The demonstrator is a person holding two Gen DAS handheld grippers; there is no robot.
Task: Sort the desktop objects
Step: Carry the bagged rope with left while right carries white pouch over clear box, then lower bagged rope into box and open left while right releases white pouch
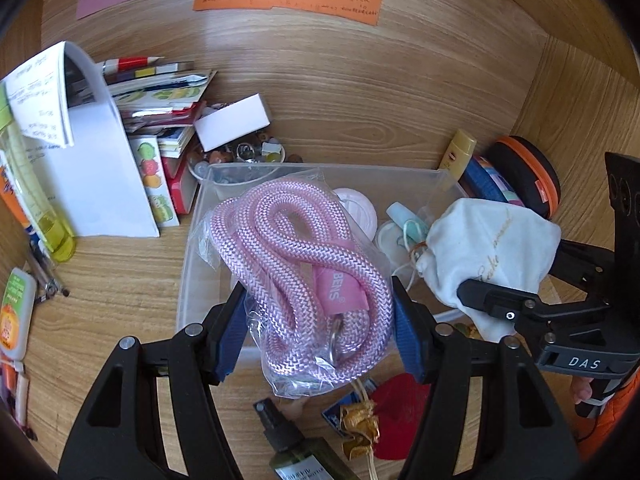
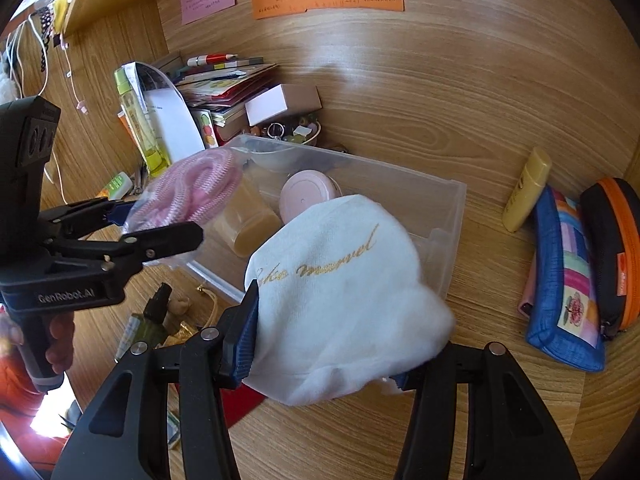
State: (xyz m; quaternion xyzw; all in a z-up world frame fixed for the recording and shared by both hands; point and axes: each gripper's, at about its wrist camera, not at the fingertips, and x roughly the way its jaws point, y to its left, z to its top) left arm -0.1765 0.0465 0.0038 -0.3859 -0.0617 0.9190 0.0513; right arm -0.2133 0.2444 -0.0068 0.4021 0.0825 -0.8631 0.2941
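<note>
My left gripper (image 1: 320, 320) is shut on a pink braided rope in a clear plastic bag (image 1: 304, 264) and holds it over the near side of a clear plastic bin (image 1: 192, 248). It also shows in the right wrist view (image 2: 188, 196). My right gripper (image 2: 324, 344) is shut on a white cloth pouch with gold lettering (image 2: 340, 292) and holds it above the bin's near edge (image 2: 452, 240). The pouch also shows in the left wrist view (image 1: 492, 248). A round pink case (image 2: 306, 196) and a tan bottle (image 2: 248, 224) lie inside the bin.
A pile of books, papers and a white box (image 1: 232, 122) sits at the back left beside a small bowl of trinkets (image 1: 248, 152). A yellow tube (image 2: 526, 190), a blue pouch (image 2: 568, 280) and an orange-rimmed case (image 2: 612, 252) lie right. A spray bottle (image 1: 296, 448) and a red item (image 1: 400, 412) lie near.
</note>
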